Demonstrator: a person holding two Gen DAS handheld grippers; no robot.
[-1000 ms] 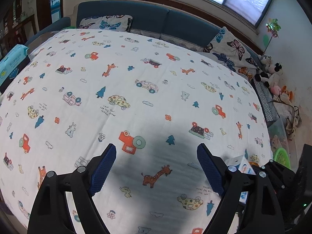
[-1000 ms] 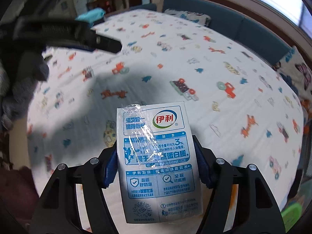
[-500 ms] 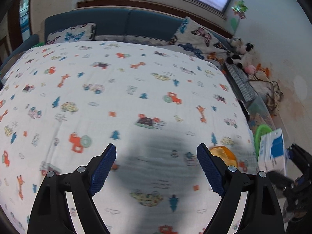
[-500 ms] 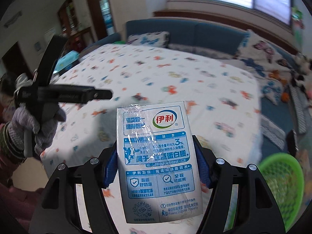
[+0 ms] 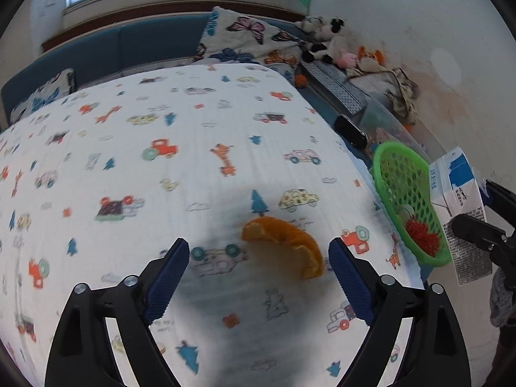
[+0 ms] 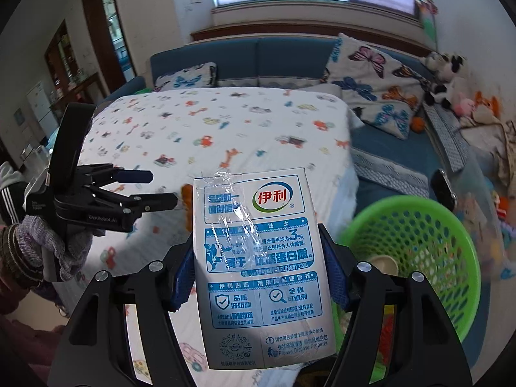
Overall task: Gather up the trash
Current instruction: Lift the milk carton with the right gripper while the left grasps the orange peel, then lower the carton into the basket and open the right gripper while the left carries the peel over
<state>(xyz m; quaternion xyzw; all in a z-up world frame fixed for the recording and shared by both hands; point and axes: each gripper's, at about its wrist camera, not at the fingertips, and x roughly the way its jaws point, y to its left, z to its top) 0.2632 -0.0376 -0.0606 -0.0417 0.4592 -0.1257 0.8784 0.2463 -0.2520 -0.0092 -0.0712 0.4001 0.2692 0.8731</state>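
My right gripper [image 6: 259, 271] is shut on a white and blue milk carton [image 6: 258, 264], held upright just left of a green mesh basket [image 6: 416, 245]. The carton [image 5: 458, 193] also shows in the left wrist view, beside the basket [image 5: 406, 203], which holds a red spiky ball [image 5: 421, 237]. My left gripper [image 5: 258, 274] is open and empty above the table. An orange peel [image 5: 283, 242] lies on the patterned cloth between its fingers, near the right table edge. The left gripper [image 6: 142, 190] shows at the left of the right wrist view.
The table [image 5: 161, 161] has a white cloth with cartoon prints. A blue sofa [image 6: 290, 61] with butterfly cushions [image 6: 371, 80] runs behind it. Plush toys [image 5: 325, 38] and a clear box [image 5: 393, 129] sit at the right. A black object [image 5: 350, 132] lies beside the table.
Both grippers swung right. The orange peel came into view between my left fingers. The carton, still gripped, moved off the table toward the green basket.
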